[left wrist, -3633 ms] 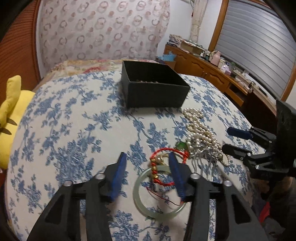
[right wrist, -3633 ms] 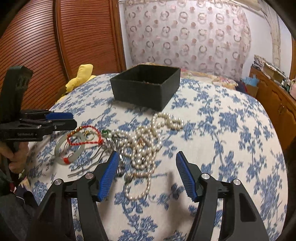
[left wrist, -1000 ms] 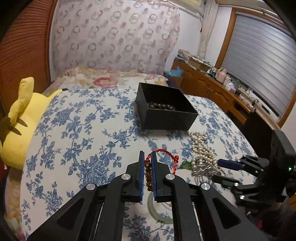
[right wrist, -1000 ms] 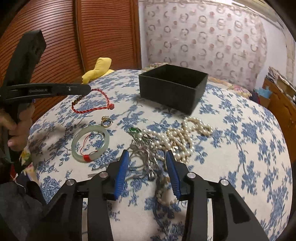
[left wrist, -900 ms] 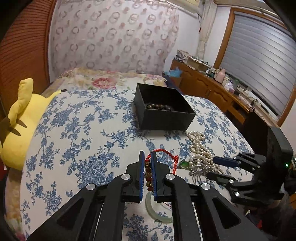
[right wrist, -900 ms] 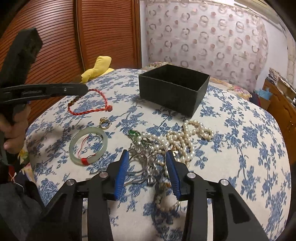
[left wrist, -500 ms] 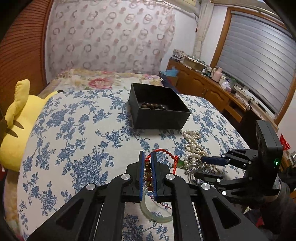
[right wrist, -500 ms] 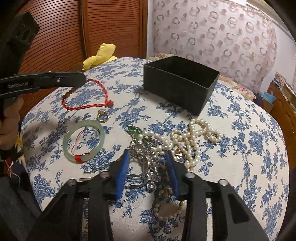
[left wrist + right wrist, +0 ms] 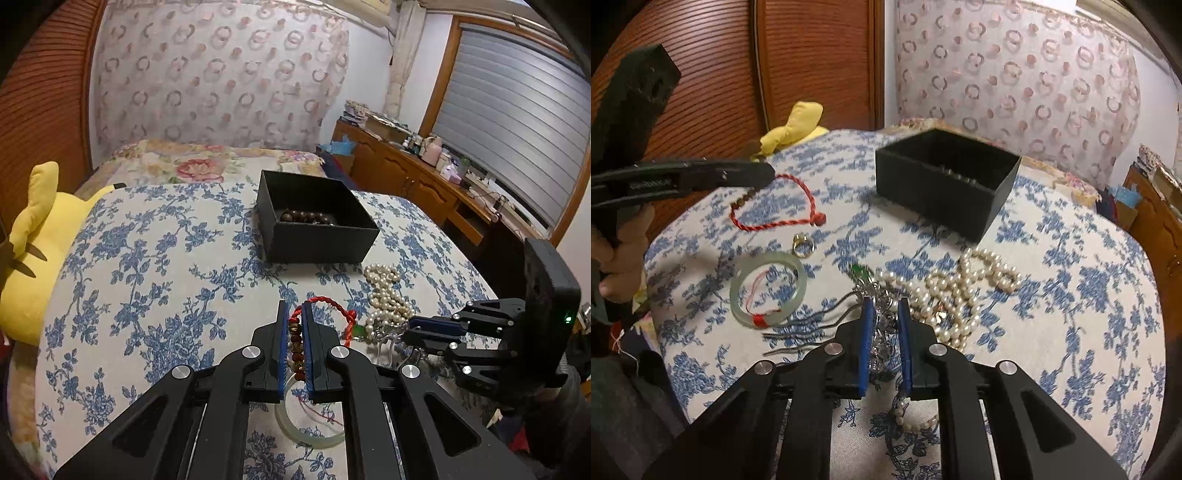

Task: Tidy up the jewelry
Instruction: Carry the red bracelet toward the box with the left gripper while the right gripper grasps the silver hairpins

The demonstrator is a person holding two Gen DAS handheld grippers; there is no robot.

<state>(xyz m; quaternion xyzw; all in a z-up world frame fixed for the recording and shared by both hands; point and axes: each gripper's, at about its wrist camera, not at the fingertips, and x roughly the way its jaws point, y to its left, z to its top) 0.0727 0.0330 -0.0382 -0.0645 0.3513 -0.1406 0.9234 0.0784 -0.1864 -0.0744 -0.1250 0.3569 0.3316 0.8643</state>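
My left gripper (image 9: 294,310) is shut on a red cord bracelet (image 9: 332,306) with brown beads and holds it above the bed; the bracelet also shows in the right wrist view (image 9: 798,206), hanging from the left gripper (image 9: 764,177). My right gripper (image 9: 884,308) is closed around a silver hair comb (image 9: 882,332) with a green stone, lying on the cloth. The right gripper also shows in the left wrist view (image 9: 410,326). A black open box (image 9: 317,229) holds a dark bead bracelet (image 9: 306,217). A pearl necklace (image 9: 964,291) lies right of the comb.
A pale green jade bangle (image 9: 768,290) with a red thread and a gold ring (image 9: 803,245) lie on the blue-flowered bedspread (image 9: 147,266). A yellow plush toy (image 9: 29,251) sits at the left edge. A wooden dresser (image 9: 424,184) stands on the right.
My right gripper has closed in around the silver comb. My left gripper still holds the red bracelet raised, with the box a little nearer in its view.
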